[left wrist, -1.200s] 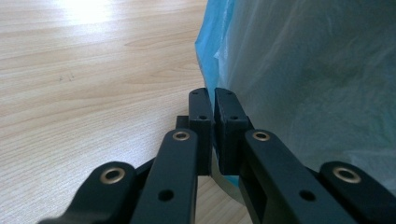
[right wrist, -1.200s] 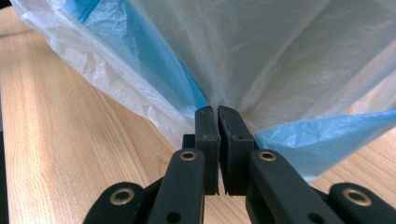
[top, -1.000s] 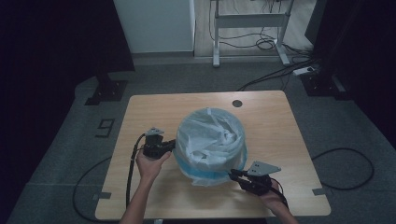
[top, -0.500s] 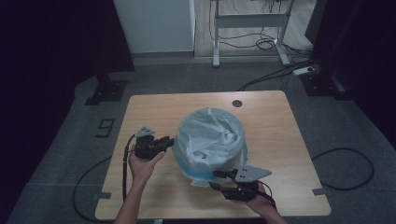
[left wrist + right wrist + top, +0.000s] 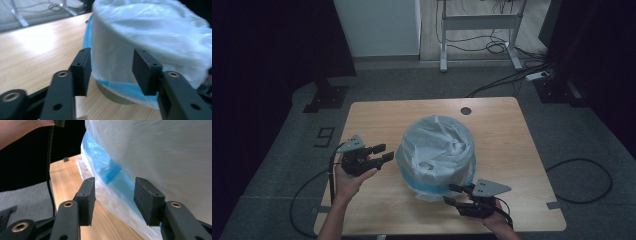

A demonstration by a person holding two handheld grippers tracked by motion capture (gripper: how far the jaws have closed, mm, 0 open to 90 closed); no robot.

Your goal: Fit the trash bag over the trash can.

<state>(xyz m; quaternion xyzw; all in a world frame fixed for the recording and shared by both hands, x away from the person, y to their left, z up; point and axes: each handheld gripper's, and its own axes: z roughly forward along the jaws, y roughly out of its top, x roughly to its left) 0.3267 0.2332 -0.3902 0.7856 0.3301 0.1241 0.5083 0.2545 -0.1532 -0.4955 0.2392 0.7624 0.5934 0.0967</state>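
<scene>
A round bin (image 5: pixel 437 155) with a white bag (image 5: pixel 439 145) over it stands in the middle of the table (image 5: pixel 507 130). My left claw (image 5: pixel 382 153) is just beside its left side, up in the air, and its jaws have just been opening with nothing between them. My right claw (image 5: pixel 453 194) is low at the bin's near edge, also opening and empty. The bag's loose bottom edge is closest to my right claw.

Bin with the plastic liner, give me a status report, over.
Left hand-held gripper and right hand-held gripper open, jaws just opened, nothing between them. Bin upright mid-table, white liner over its rim. Nothing in the way.
</scene>
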